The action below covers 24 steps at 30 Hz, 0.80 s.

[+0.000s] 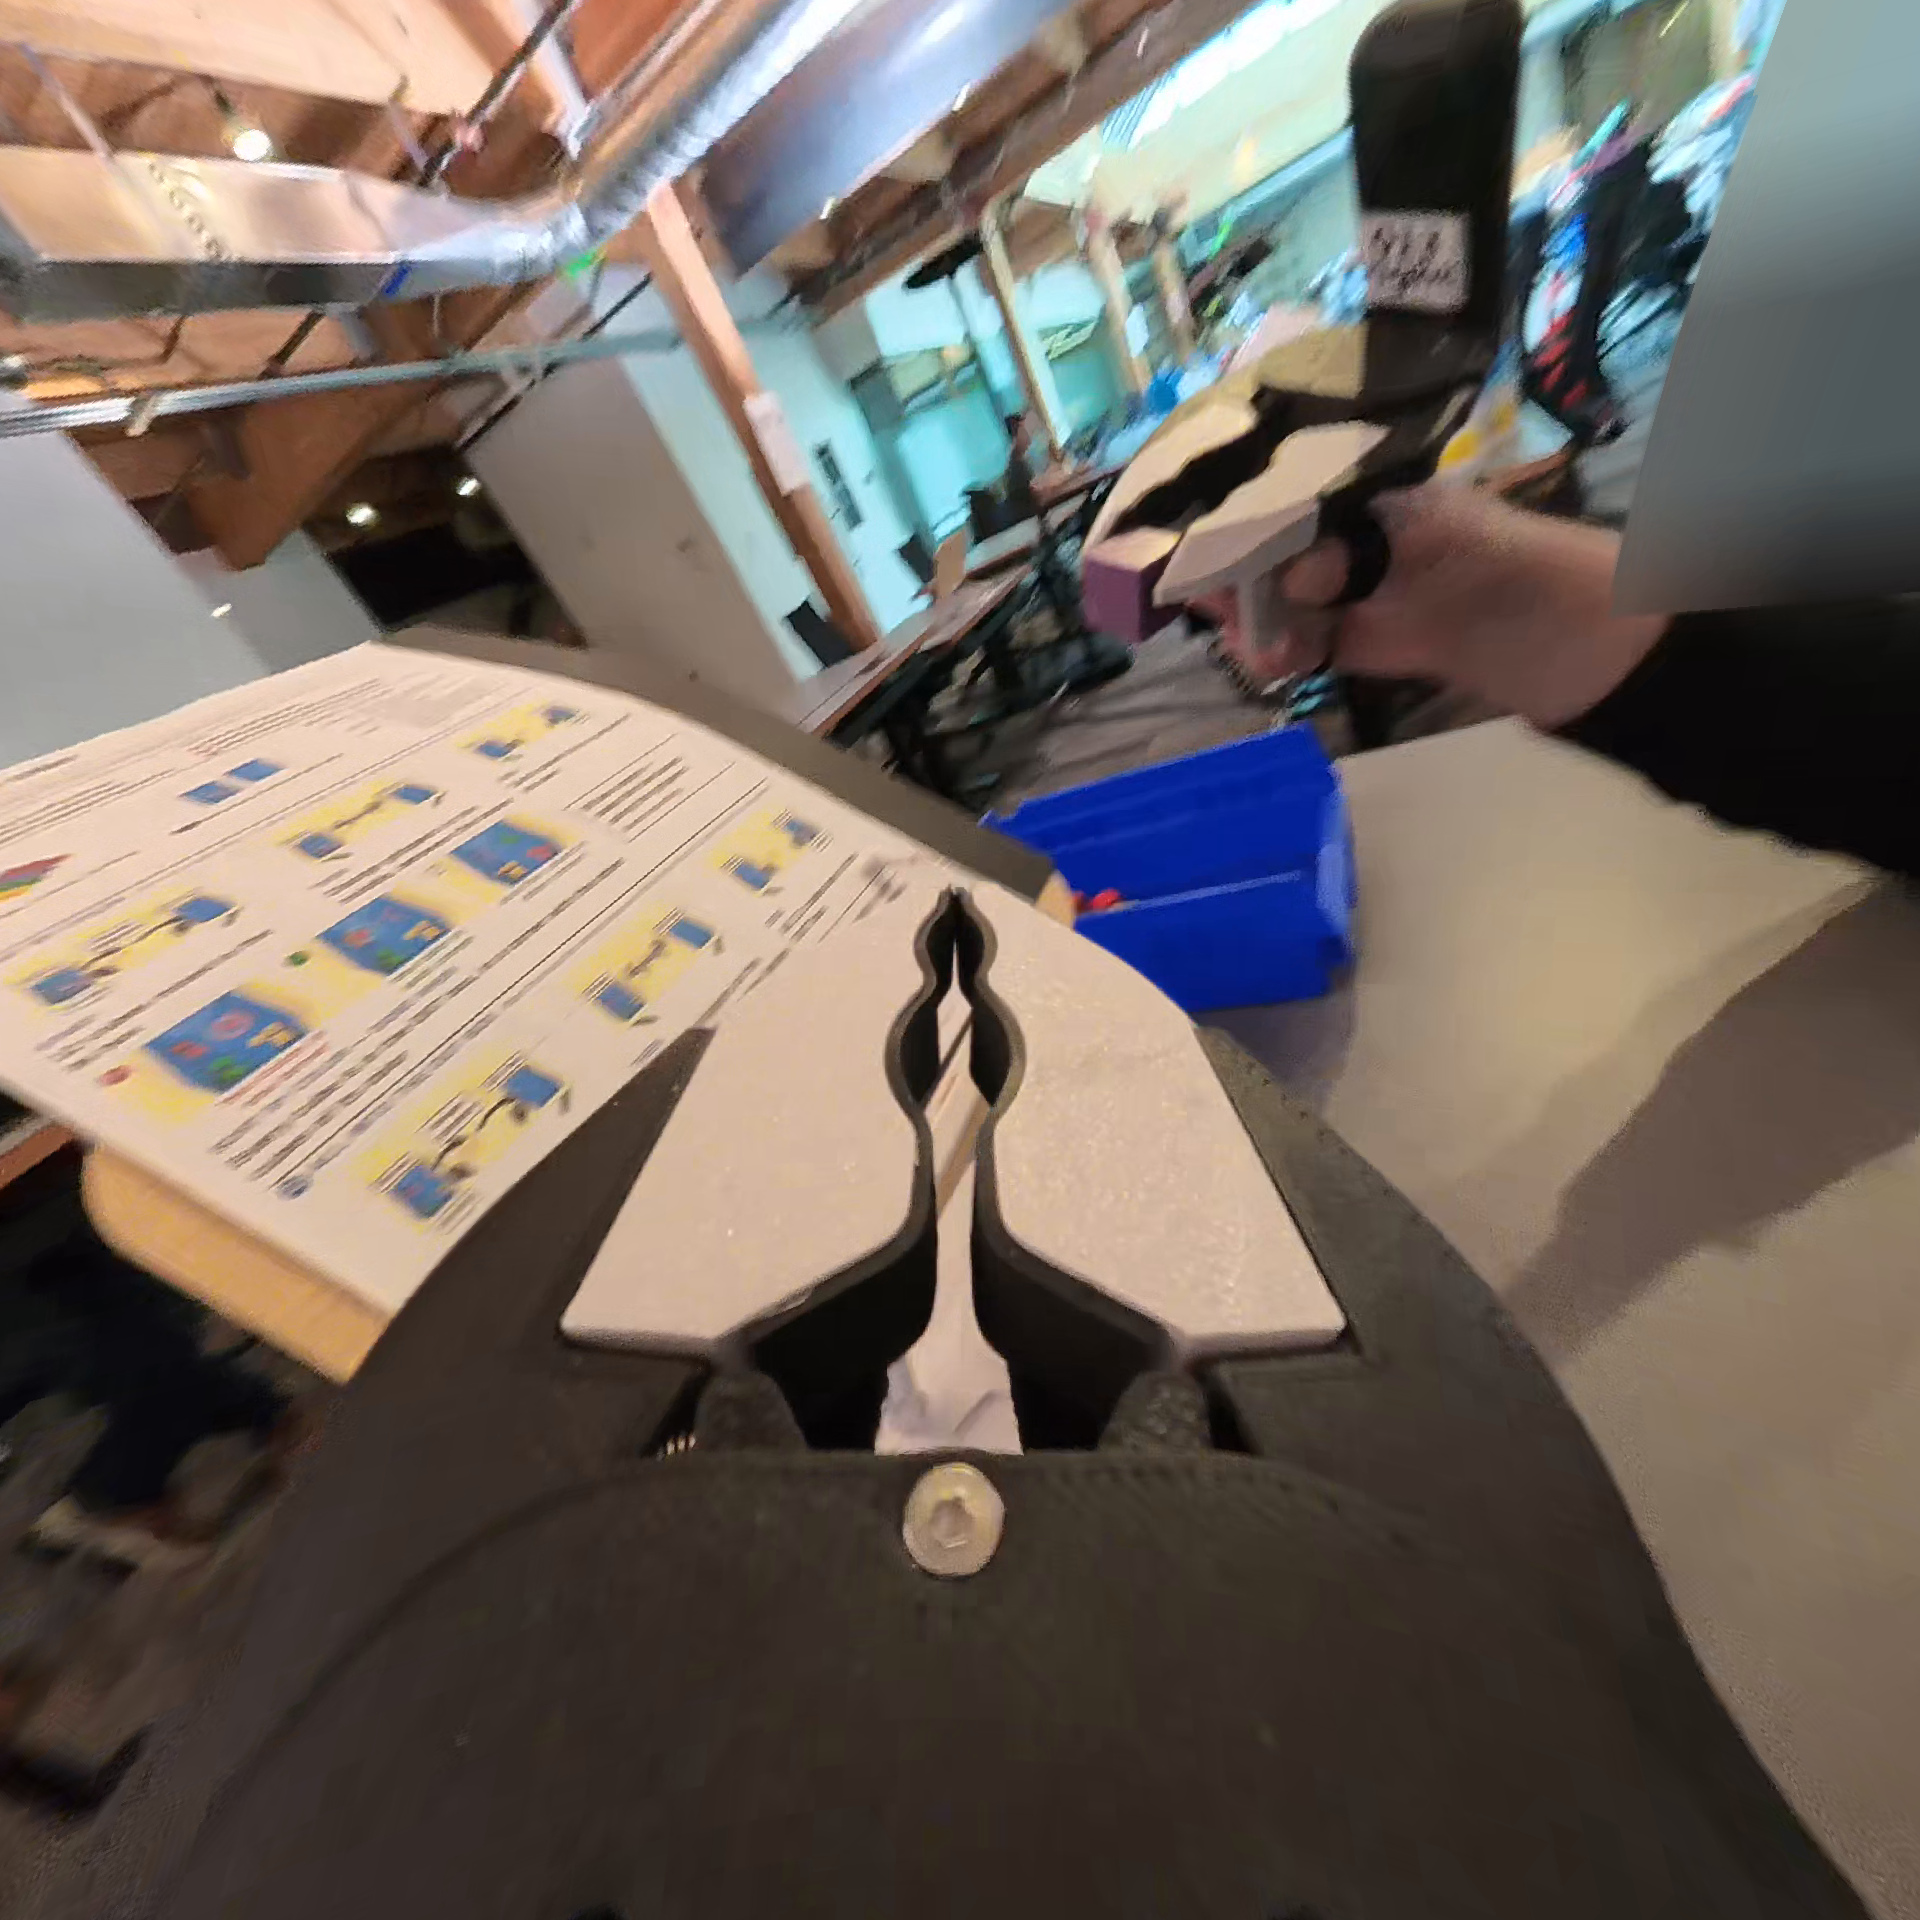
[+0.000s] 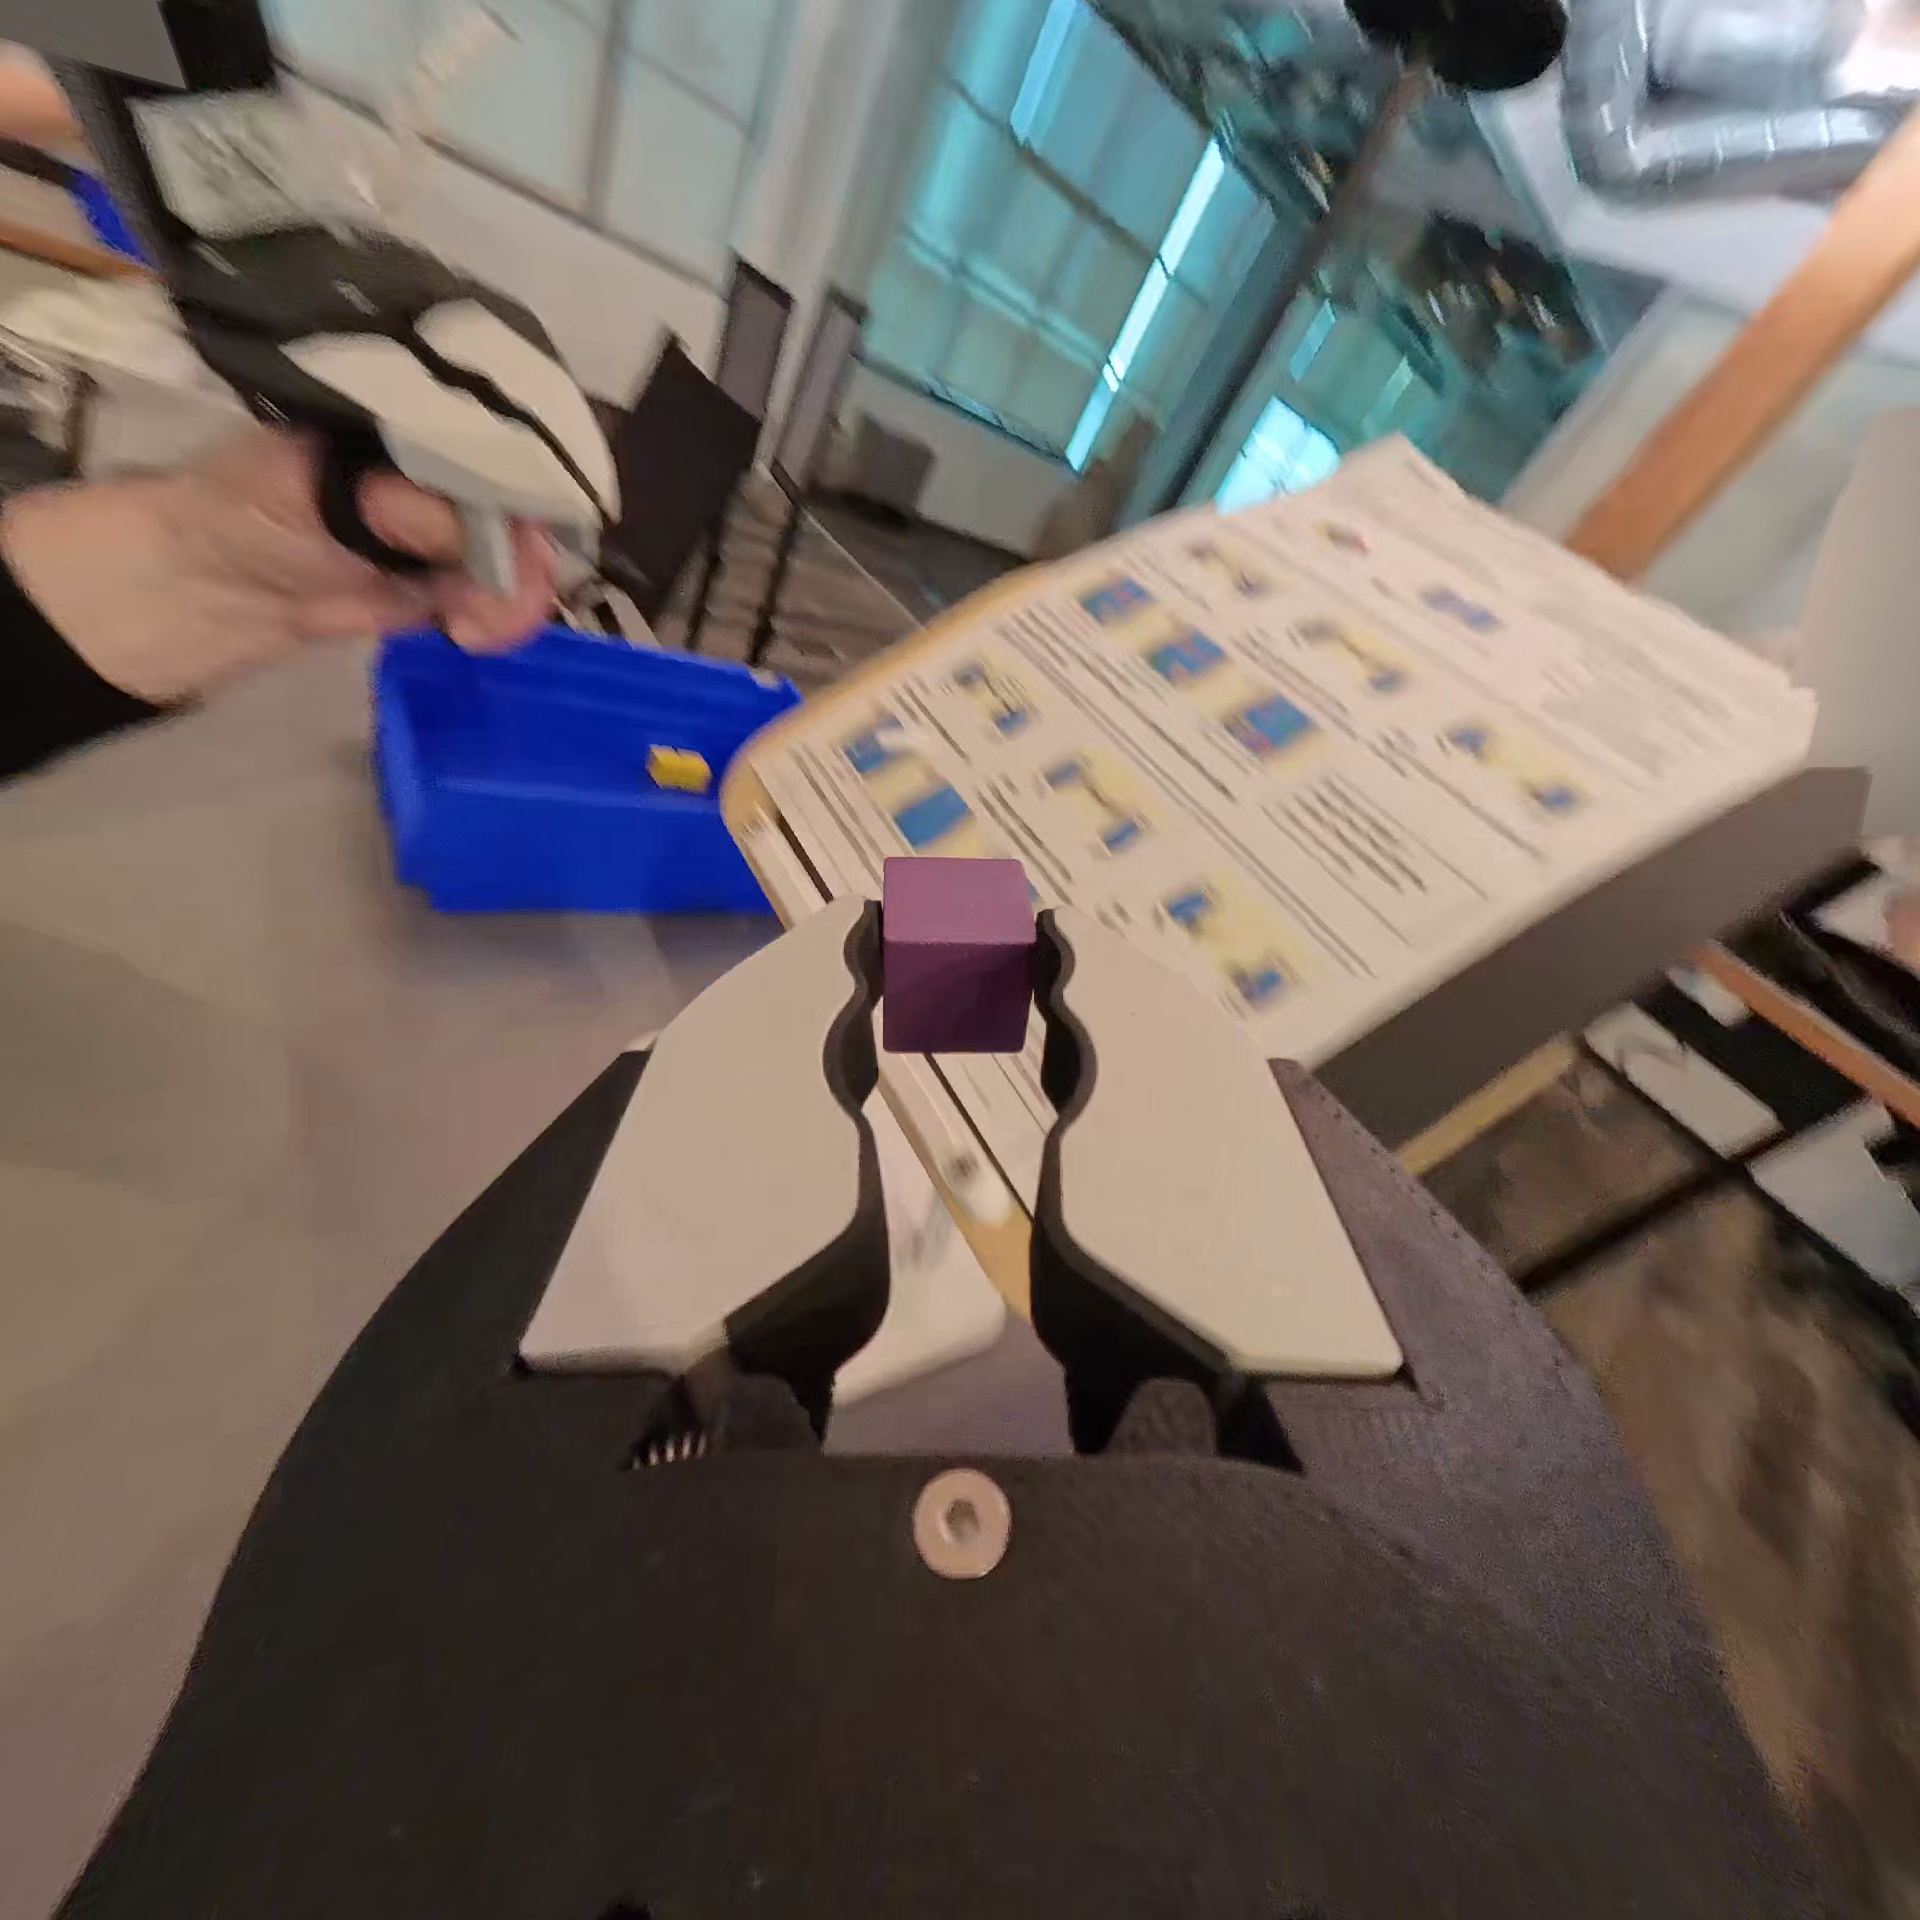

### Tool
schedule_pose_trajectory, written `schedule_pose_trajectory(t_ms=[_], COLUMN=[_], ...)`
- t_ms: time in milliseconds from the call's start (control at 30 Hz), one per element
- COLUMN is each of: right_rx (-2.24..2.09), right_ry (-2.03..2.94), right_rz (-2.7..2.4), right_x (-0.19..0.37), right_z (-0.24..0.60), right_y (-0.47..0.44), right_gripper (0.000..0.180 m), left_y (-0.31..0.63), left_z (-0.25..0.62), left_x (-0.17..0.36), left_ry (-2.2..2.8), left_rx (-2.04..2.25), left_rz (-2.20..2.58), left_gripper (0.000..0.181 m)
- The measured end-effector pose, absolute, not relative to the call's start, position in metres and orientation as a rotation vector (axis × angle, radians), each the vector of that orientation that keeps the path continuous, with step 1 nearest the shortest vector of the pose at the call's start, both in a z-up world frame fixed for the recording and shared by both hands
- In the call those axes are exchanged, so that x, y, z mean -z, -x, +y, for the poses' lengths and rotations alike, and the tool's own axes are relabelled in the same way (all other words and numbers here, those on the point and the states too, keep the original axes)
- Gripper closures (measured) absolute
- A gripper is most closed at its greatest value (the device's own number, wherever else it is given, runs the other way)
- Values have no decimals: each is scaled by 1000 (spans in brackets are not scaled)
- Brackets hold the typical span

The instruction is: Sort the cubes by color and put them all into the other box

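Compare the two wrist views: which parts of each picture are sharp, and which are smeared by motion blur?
Left wrist view: the shut left tongs are crisp; the printed sheets, blue box and the far right tongs are smeared. Right wrist view: the purple cube between the right tongs is sharp; the sheets, box, yellow cube and background streak.

Grey table [image 2: 208, 987] here, pretty plain. Blue bin [image 2: 561, 790] sits on it with a yellow cube [image 2: 677, 767] inside. Right beside the bin, a board [image 2: 966, 1164] with printed sheets [image 2: 1299, 748] overhangs the table's edge.
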State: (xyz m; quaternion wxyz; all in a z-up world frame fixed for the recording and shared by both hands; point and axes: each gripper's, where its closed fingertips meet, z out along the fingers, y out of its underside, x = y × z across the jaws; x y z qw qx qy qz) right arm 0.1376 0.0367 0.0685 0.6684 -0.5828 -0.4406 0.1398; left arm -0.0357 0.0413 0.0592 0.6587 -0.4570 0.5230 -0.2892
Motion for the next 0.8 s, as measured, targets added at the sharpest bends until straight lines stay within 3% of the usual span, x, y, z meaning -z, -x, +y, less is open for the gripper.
schedule_pose_trajectory(t_ms=[233,533,567,600,633,800], right_rx=[-189,-143,-131,-101,-74,-40], right_ry=[1802,2216,2248,2277,2286,2202], right_rz=[-755,-620,-599,-564,-539,-507], right_x=[19,132,139,145,146,120], right_z=[90,120,121,124,126,128], right_y=[-256,-322,-327,-334,-340,-342], right_gripper=[152,151,142,117,111,114], left_y=[46,46,47,48,48,53], left_z=[64,66,67,67,67,70], left_x=[-50,-44,-44,-43,-43,-44], left_ry=[1127,1155,1159,1160,1161,1170], left_rx=[451,416,411,411,410,396], left_rz=[1176,1201,1203,1210,1213,1206], left_gripper=[181,181,181,181,181,181])
